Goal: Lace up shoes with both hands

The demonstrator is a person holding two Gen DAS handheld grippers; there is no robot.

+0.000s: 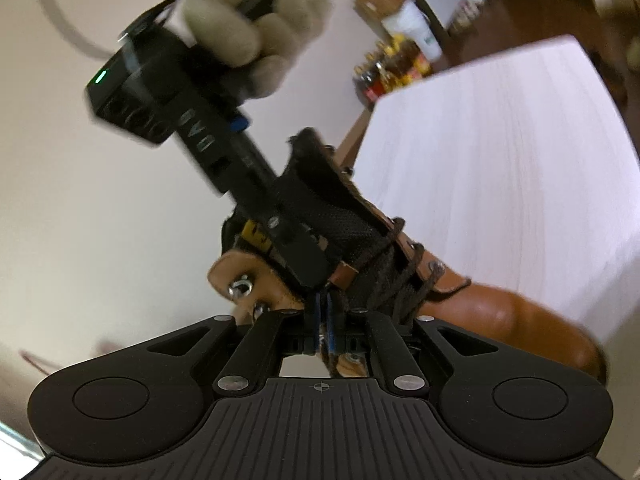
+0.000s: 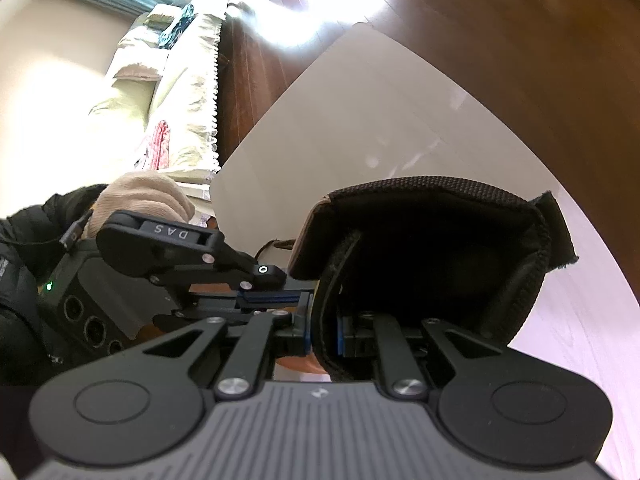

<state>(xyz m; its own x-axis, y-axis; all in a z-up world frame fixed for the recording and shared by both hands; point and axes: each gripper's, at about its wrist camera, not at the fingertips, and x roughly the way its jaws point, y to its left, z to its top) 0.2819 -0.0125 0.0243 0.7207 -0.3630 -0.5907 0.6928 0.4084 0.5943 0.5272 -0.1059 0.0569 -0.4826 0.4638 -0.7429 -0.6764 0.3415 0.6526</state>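
A tan leather boot (image 1: 500,320) with dark brown laces (image 1: 400,276) and a black tongue (image 1: 320,200) lies on the white table (image 1: 500,160). My left gripper (image 1: 324,320) is shut, its blue pads pressed together at the boot's eyelet flap (image 1: 260,284); what it pinches is hidden. My right gripper (image 1: 304,256) reaches down into the boot's opening. In the right wrist view its jaws (image 2: 324,332) straddle the black padded collar (image 2: 420,256), shut on the collar edge. The left gripper (image 2: 264,292) shows at the left there.
A sofa with cushions (image 2: 176,92) and dark wood floor (image 2: 520,60) lie beyond the table. A white cup (image 1: 416,28) and bottles (image 1: 388,68) stand past the table's far edge.
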